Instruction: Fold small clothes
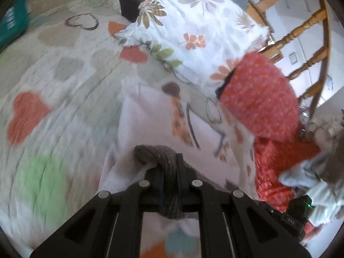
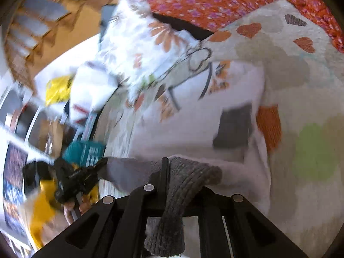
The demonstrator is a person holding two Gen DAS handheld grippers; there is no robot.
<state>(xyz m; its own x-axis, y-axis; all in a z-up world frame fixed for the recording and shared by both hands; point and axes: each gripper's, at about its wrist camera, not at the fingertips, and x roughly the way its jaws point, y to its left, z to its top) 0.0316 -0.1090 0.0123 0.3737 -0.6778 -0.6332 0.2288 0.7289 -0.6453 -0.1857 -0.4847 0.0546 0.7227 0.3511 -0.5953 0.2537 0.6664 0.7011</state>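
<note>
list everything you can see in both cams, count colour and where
grey ribbed knit piece: one, grey, clamped in both grippers
white printed garment: one, white, orange print, flat on cloth
heart-print cloth: one, cream, covering surface
floral fabric: one, white, behind garment
red dotted fabric: one, red, beside chair
wooden chair: one, brown, far edge
teal basket: one, teal, far corner
left gripper: black, shut
right gripper: black, shut

1 grey knit sock (image 1: pixel 150 152), 1 white cloth (image 1: pixel 150 116), 1 floral pillow (image 1: pixel 193 21), 1 red dotted garment (image 1: pixel 260 99), 1 wooden chair (image 1: pixel 301 28), 2 grippers: left (image 1: pixel 169 167), right (image 2: pixel 172 172).
</note>
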